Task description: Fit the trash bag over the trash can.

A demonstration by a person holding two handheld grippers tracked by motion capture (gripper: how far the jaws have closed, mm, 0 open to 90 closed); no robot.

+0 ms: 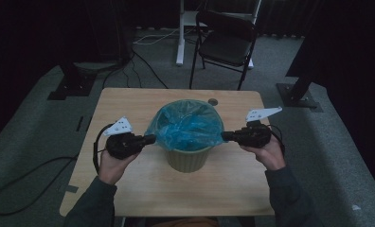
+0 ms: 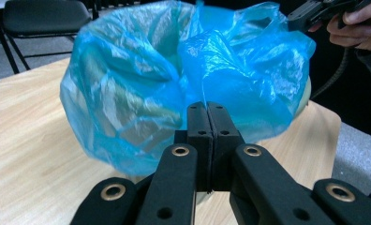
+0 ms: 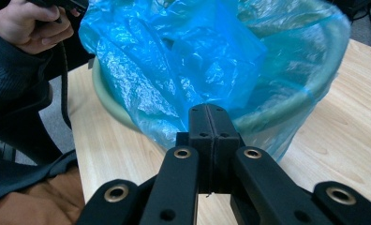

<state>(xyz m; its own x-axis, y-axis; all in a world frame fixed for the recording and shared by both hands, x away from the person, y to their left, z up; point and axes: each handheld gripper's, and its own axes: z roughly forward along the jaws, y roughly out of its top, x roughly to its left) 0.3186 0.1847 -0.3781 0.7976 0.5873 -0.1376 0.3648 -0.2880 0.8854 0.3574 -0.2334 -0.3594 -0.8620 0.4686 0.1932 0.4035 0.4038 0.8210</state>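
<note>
A pale green bin [image 1: 188, 161] stands mid-table, lined with a crumpled blue plastic bag [image 1: 188, 125] folded over its rim. My left gripper [image 1: 152, 138] points right at the bag's left edge. My right gripper [image 1: 223, 136] points left at its right edge. In the left gripper view the jaws [image 2: 207, 107] are pressed together with the bag [image 2: 141, 79] film creased at their tips. The right gripper view shows the same: jaws [image 3: 207, 108] together against the bag [image 3: 183, 56] draped over the bin rim [image 3: 315, 84].
The wooden table [image 1: 129, 104] has bare room all around the bin. A black folding chair [image 1: 226, 40] stands beyond the far edge, with dark stand bases [image 1: 72, 85] and cables [image 1: 24, 184] on the grey floor.
</note>
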